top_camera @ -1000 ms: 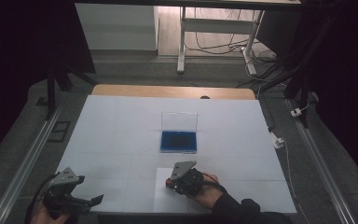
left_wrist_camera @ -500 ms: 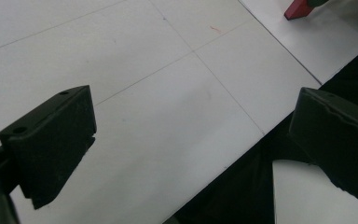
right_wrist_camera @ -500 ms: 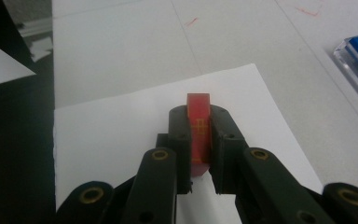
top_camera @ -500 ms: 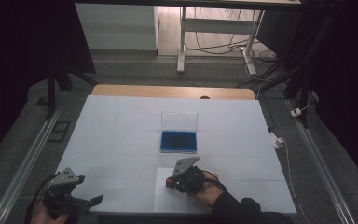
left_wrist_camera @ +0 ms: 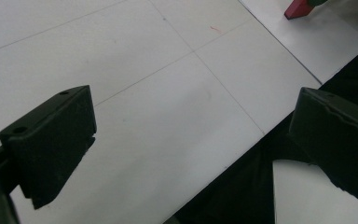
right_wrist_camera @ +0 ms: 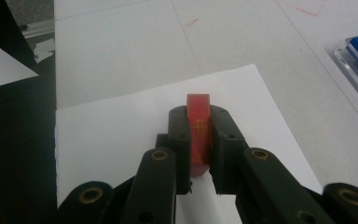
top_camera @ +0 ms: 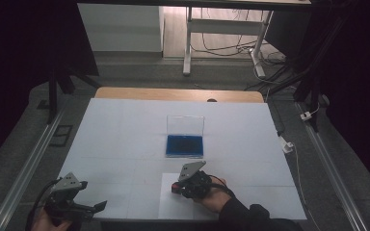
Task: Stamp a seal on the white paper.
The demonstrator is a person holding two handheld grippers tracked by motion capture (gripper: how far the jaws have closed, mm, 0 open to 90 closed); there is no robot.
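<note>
Item: red block point(right_wrist_camera: 198, 130), a small flat translucent red piece with faint yellowish markings on its face. It is sitting on edge between the jaws of the right gripper point(right_wrist_camera: 198, 122), which are pressing on its two broad faces, its top edge showing just above the pads. Landmark: the white paper sheet point(right_wrist_camera: 121, 126). The block is hanging just over the middle of the sheet; whether its lower edge is touching the paper cannot be told.

Handling, as judged: light, rigid, smooth-sided, so likely slippery under a loose grip. The broad flat faces are the sound place to take hold, as is being done now; pinching the narrow edges would be inviting a twist.

Right gripper in the high view point(top_camera: 189, 180): resting over the sheet's upper part, hand point(top_camera: 212, 195) behind it.

Left gripper point(left_wrist_camera: 186, 140): jaws standing wide apart, holding nothing, hovering off the sheet's left side near the table point(top_camera: 125, 134) front edge.

Blue case point(top_camera: 185, 145), clear lid raised: lying beyond the sheet, apart from it.
</note>
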